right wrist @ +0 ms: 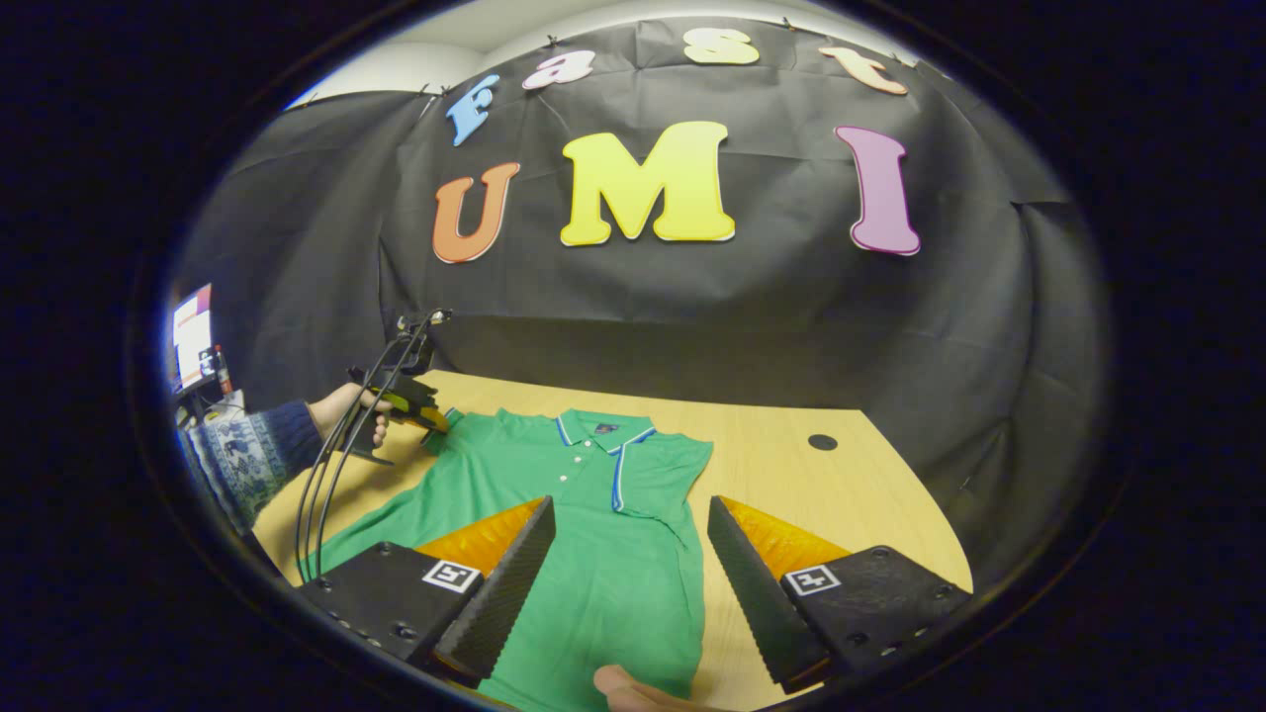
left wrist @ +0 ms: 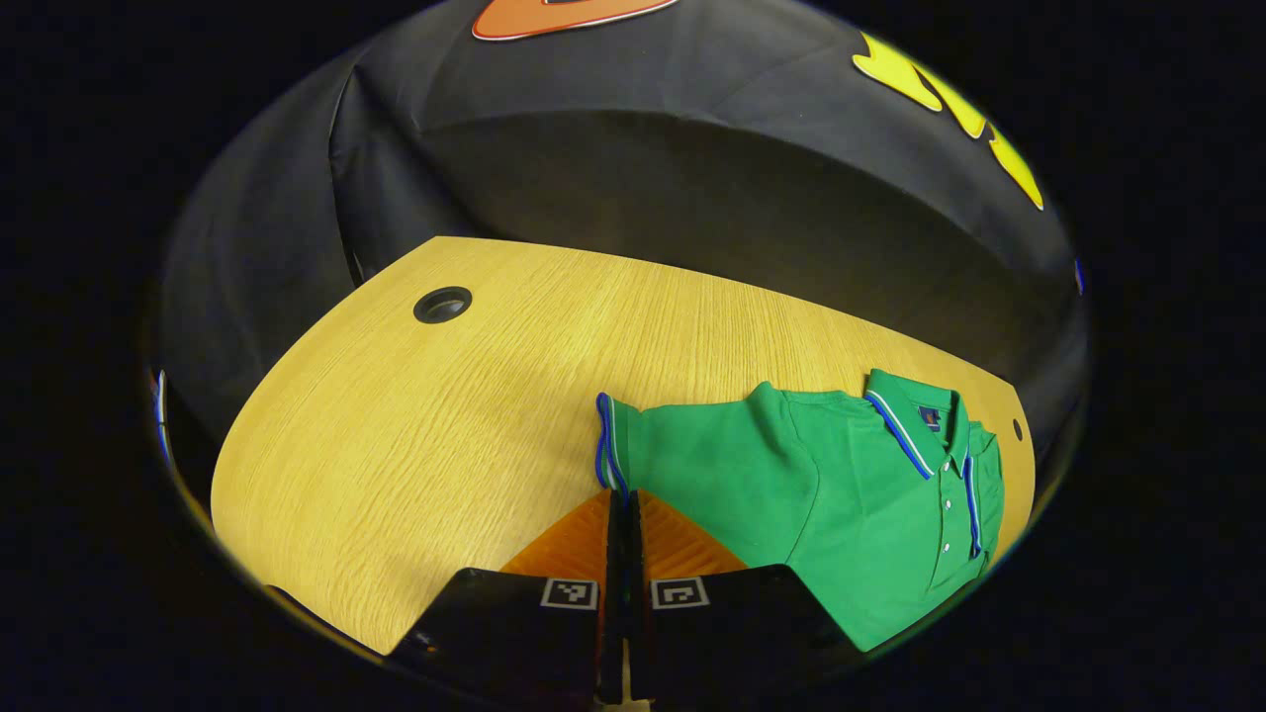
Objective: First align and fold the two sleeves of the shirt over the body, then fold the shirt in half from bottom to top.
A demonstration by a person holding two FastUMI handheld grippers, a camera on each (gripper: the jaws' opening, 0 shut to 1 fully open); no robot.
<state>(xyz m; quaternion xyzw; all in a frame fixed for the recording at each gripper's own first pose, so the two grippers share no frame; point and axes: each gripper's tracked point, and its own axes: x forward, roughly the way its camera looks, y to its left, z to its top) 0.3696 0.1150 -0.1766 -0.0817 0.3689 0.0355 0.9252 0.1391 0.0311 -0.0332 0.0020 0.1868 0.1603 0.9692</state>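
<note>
Meanwhile, left gripper [left wrist: 623,499] jaws clench the shirt [left wrist: 841,494] sleeve cuff [left wrist: 605,445]; right gripper [right wrist: 628,529] jaws released.

The shirt [right wrist: 603,534] lies flat on the table [right wrist: 851,494], collar [right wrist: 601,432] toward the booth wall. In the right gripper view, the right gripper [right wrist: 630,564] hangs over the shirt's body, while the left gripper [right wrist: 435,417] meets the sleeve [left wrist: 682,450] at the shirt's far left. A round hole [right wrist: 822,442] sits in the table right of the shirt.

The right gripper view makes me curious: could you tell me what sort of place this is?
Probably a recording booth, not a home: black cloth wall behind a wooden table with a cable hole, a green polo shirt laid flat, and a screen at the left edge.
</note>
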